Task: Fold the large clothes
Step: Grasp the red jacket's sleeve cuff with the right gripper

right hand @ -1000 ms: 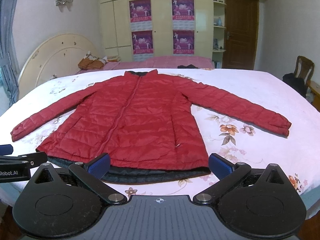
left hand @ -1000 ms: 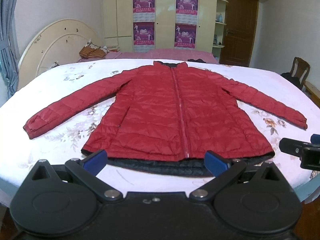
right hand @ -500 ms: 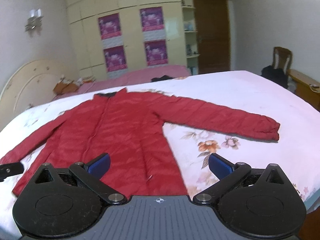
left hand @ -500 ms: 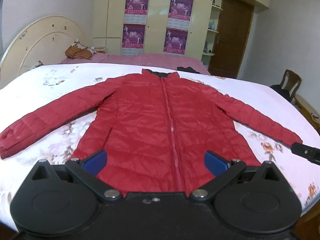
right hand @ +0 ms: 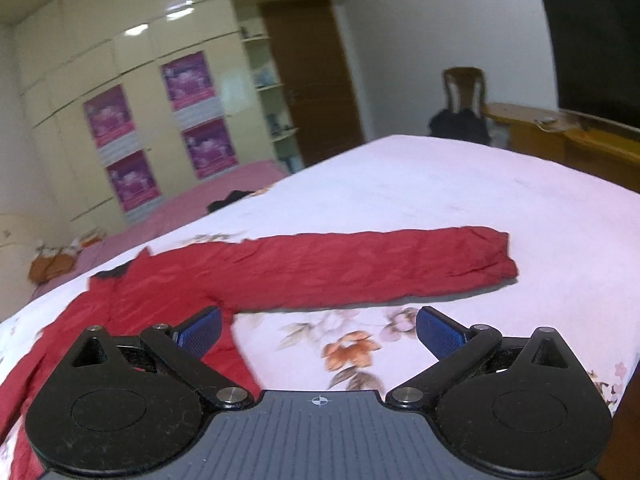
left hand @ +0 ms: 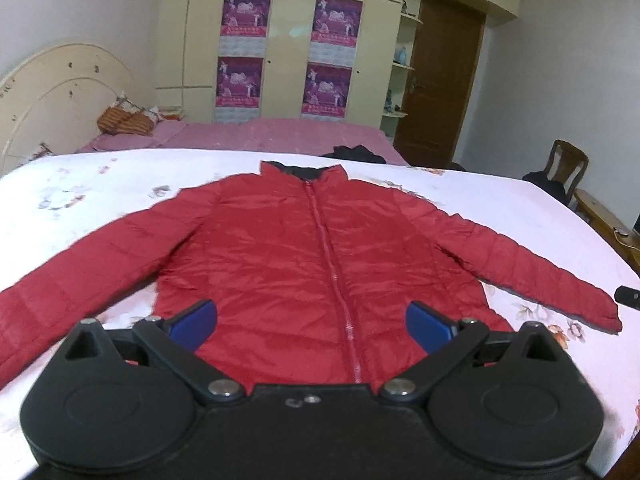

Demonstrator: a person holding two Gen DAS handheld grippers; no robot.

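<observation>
A red quilted jacket point(left hand: 304, 264) lies flat and zipped on the floral bed sheet point(left hand: 100, 184), sleeves spread out to both sides. My left gripper point(left hand: 312, 322) is open and empty, above the jacket's lower body near the zip. My right gripper point(right hand: 318, 330) is open and empty, over the sheet just below the jacket's right sleeve point(right hand: 360, 268), whose cuff point(right hand: 496, 256) lies to the right. The jacket's hem is hidden behind the grippers. The right gripper's tip point(left hand: 628, 296) shows by the cuff in the left wrist view.
A pink bed point(left hand: 280, 136) with a dark garment point(left hand: 356, 154) stands behind. A wardrobe with posters point(left hand: 288, 48) and a brown door point(left hand: 436, 88) are at the back. A chair point(right hand: 464, 100), wooden desk point(right hand: 560, 148) and dark screen point(right hand: 596, 52) stand right.
Both grippers have moved forward over the bed. The left one is now above the jacket's body; the right one has swung right toward the right sleeve. Both stayed open.
</observation>
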